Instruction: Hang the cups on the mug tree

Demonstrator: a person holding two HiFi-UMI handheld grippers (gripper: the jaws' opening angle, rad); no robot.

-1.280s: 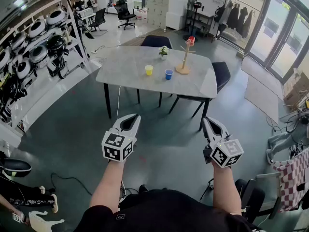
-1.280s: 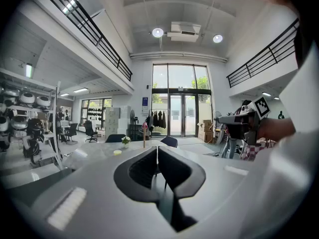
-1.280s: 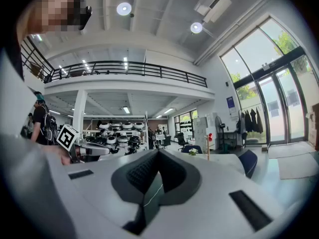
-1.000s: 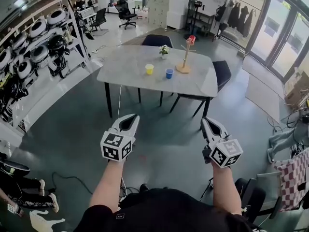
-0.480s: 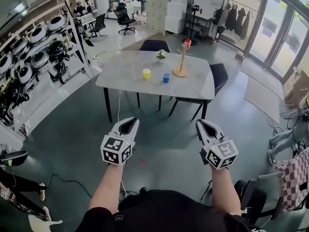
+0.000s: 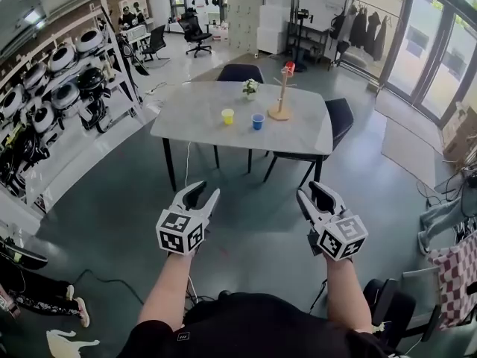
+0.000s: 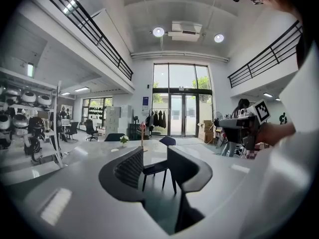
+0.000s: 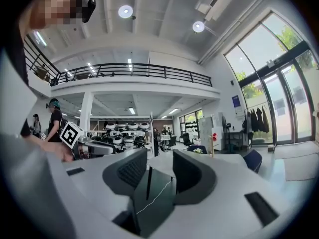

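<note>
Two grey hard-shelled tools are held out over a glossy grey-green floor [image 6: 253, 226], well apart from the bench [image 6: 197, 114]. On my left tool [image 6: 208, 191] and my right tool [image 6: 308, 192] the jaws stand parted, having just been opening. The ribbed dark pads pinch nothing; the left gap frames a chair and floor, the right gap a bench leg and floor.

The bench has a pale, stone-like top with rounded corners, on thin black legs. On it stands one wooden mug tree [image 6: 282, 92], a slim post on a round base. I count three cups. One red cup [image 6: 289, 67] sits at the top of the tree. One yellow cup [image 6: 227, 115] and one blue cup [image 6: 258, 121] stand upright on the bench, just left of the tree's base and near each other. A small potted plant [image 6: 250, 88] stands behind them.

Two dark chairs are pulled up, one at the far side [image 6: 240, 72] and one at the right end [image 6: 342, 116], both partly hidden by the top. The cups are too small for me to make out their handles, or how the red one hangs. On the left, a white rack [image 6: 63, 88] holds rounded black-and-white objects I cannot identify. My forearms are cut off at the bottom edge of the head view.
</note>
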